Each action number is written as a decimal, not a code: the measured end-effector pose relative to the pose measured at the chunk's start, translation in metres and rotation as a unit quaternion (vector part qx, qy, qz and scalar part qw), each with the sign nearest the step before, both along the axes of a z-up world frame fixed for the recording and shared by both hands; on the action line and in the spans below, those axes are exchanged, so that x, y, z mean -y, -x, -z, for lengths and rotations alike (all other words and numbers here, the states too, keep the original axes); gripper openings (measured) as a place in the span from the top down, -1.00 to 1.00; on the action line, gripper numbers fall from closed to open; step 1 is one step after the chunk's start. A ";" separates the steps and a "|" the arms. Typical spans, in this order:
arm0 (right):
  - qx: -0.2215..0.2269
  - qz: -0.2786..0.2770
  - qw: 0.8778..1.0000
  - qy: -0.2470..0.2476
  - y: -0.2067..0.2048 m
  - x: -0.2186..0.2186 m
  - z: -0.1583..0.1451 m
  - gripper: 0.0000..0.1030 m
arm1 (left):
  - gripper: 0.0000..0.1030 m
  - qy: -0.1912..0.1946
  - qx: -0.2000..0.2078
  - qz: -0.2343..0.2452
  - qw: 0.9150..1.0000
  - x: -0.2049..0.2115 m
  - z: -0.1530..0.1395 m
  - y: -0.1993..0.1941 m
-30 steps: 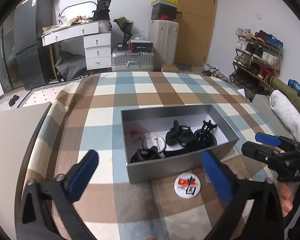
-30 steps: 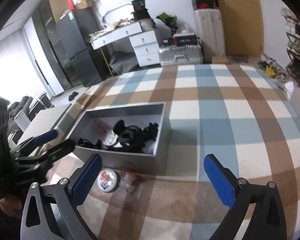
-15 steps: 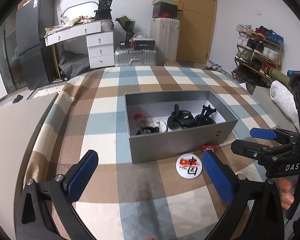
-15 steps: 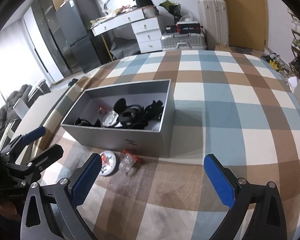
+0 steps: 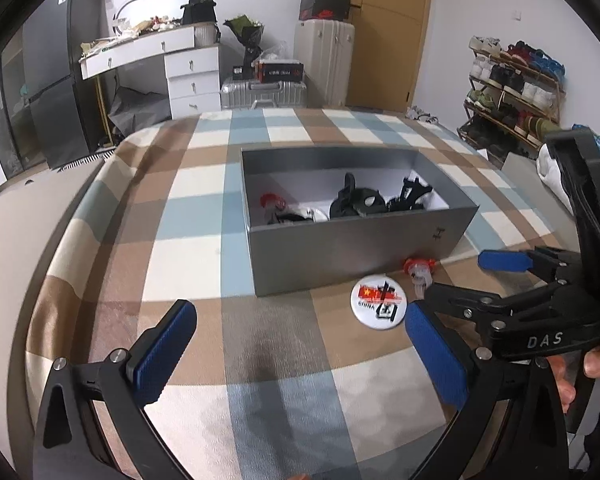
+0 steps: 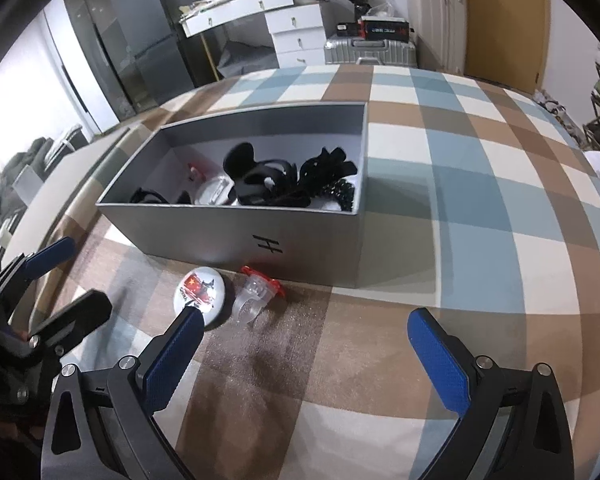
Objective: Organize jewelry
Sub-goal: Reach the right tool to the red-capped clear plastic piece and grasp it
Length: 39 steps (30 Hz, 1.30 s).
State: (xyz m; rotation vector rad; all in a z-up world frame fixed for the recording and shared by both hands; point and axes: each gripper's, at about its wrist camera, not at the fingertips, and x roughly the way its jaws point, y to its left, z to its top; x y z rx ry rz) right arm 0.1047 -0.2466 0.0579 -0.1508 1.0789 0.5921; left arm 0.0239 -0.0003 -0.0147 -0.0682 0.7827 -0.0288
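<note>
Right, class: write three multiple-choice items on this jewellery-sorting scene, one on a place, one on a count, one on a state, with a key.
1. Where does the round white pin badge lie?
A. inside the box
B. on the checked cloth in front of the grey rectangular box
C. between the fingers of a gripper

2. How many loose items lie on the cloth outside the box?
A. two
B. four
C. none

3. How do the left gripper and right gripper stand?
A. both shut on items
B. one shut, one open
C. both open and empty

Key: 1 B, the badge rests on the cloth by the box's near wall. 2 A, only the badge and the clear ring with a red top lie there. 3 C, wide gaps show between both pairs of blue pads, which hold nothing.
</note>
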 end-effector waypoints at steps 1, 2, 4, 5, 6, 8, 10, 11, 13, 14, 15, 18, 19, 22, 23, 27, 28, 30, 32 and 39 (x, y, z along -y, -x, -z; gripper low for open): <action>0.001 -0.001 1.000 0.004 0.000 -0.002 0.001 -1.00 | -0.97 0.000 -0.003 0.000 1.000 0.000 0.001 0.001; 0.002 -0.002 1.000 0.005 0.000 -0.003 0.002 -1.00 | -0.97 0.001 -0.004 -0.001 1.000 0.000 0.002 0.001; 0.003 -0.002 1.000 0.012 -0.001 -0.006 0.005 -1.00 | -0.97 0.003 -0.007 -0.001 1.000 0.000 0.003 0.002; 0.002 0.000 1.000 0.014 -0.002 -0.007 0.006 -1.00 | -0.97 0.003 -0.008 0.000 1.000 0.000 0.004 0.003; 0.002 0.004 1.000 0.014 -0.003 -0.007 0.006 -1.00 | -0.97 0.000 -0.009 0.001 1.000 0.001 0.004 0.003; 0.004 0.006 1.000 0.016 -0.004 -0.008 0.006 -1.00 | -0.97 -0.004 -0.010 0.002 1.000 0.002 0.005 0.004; 0.013 0.011 1.000 0.024 -0.005 -0.007 0.006 -1.00 | -0.97 -0.003 -0.012 0.002 1.000 0.003 0.005 0.004; 0.017 0.012 0.999 0.030 -0.005 -0.007 0.005 -1.00 | -0.97 -0.002 -0.012 0.002 1.000 0.003 0.006 0.005; 0.022 0.016 0.999 0.041 -0.006 -0.003 0.005 -1.00 | -0.97 -0.002 -0.013 0.002 1.000 0.003 0.006 0.005; 0.023 0.020 0.999 0.043 -0.006 0.001 0.004 -1.00 | -0.97 -0.002 -0.014 0.003 1.000 0.003 0.006 0.004; 0.023 0.023 0.998 0.044 -0.007 0.004 0.004 -1.00 | -0.97 -0.002 -0.014 0.003 1.000 0.003 0.007 0.004; 0.023 0.043 0.998 0.043 -0.011 0.019 0.003 -1.00 | -0.97 -0.001 -0.014 0.004 1.000 0.003 0.007 0.004; 0.023 0.048 0.998 0.044 -0.011 0.021 0.002 -1.00 | -0.97 -0.002 -0.014 0.005 1.000 0.004 0.008 0.004; 0.023 0.062 0.997 0.043 -0.014 0.031 0.001 -1.00 | -0.97 -0.003 -0.015 0.005 1.000 0.005 0.009 0.004; 0.021 0.059 0.997 0.041 -0.014 0.031 0.001 -1.00 | -0.97 -0.003 -0.015 0.005 1.000 0.005 0.009 0.003; 0.021 0.029 0.999 0.038 -0.007 0.025 -0.001 -0.98 | -0.97 -0.004 -0.016 0.004 1.000 0.005 0.009 0.003; 0.021 0.021 0.999 0.038 -0.004 0.023 -0.001 -0.95 | -0.97 -0.003 -0.017 0.003 1.000 0.005 0.009 0.003; 0.024 -0.002 0.999 0.033 0.003 0.017 -0.003 -0.92 | -0.97 -0.003 -0.018 0.003 1.000 0.005 0.009 0.001; 0.030 -0.020 0.999 0.028 0.009 0.010 -0.005 -0.75 | -0.97 -0.002 -0.019 0.004 1.000 0.005 0.010 0.001; 0.018 -0.046 0.999 0.022 0.008 -0.007 0.001 -0.24 | -0.97 -0.004 -0.019 0.006 1.000 0.007 0.009 0.001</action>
